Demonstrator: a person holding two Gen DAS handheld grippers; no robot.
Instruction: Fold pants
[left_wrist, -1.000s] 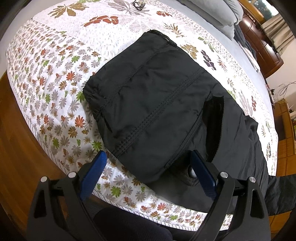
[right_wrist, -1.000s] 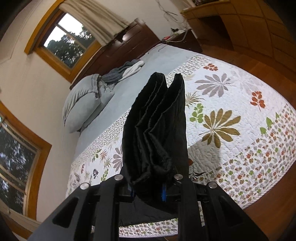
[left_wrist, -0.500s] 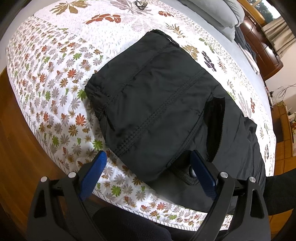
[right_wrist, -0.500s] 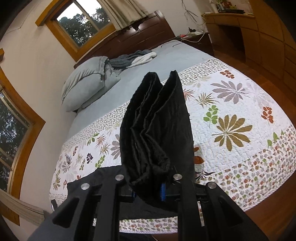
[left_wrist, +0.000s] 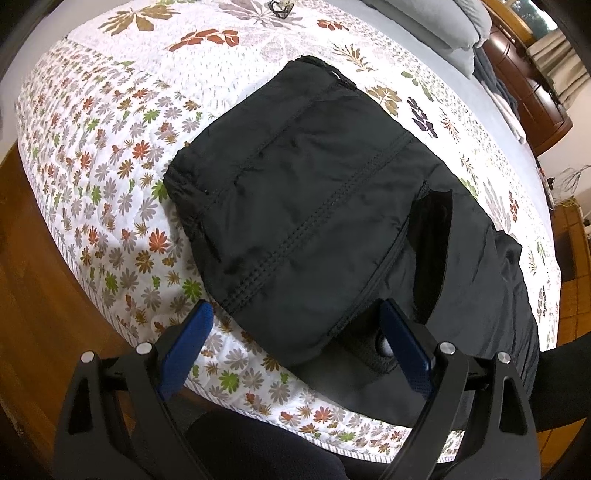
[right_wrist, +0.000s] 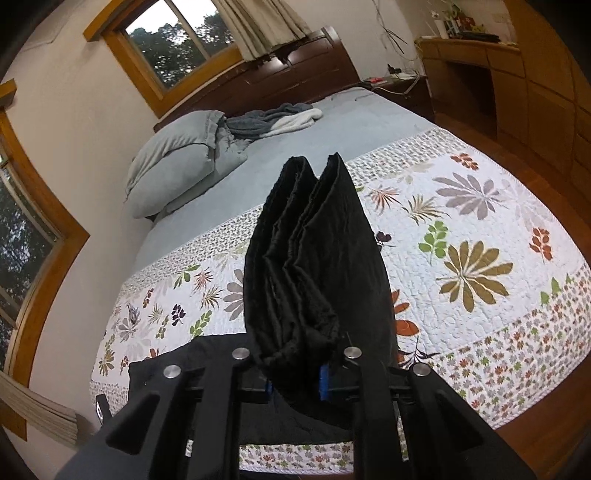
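The pants (left_wrist: 306, 206) are plain black; the quilt (left_wrist: 122, 155) is white with rust, green and grey leaf prints; the gripper pads (left_wrist: 184, 347) are blue; the pillow (right_wrist: 173, 155) looks pale grey-green; the floor (left_wrist: 33, 280) is reddish-brown wood.

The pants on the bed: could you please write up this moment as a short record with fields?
item: black pants, partly folded
surface: floral quilt on a bed
left gripper: open, holding nothing, poised over the near edge of the pants
right gripper: shut on a bunched stack of pants layers, lifted above the quilt
background: grey pillow at the head of the bed
fold status: not finished; one end of the pants is off the quilt
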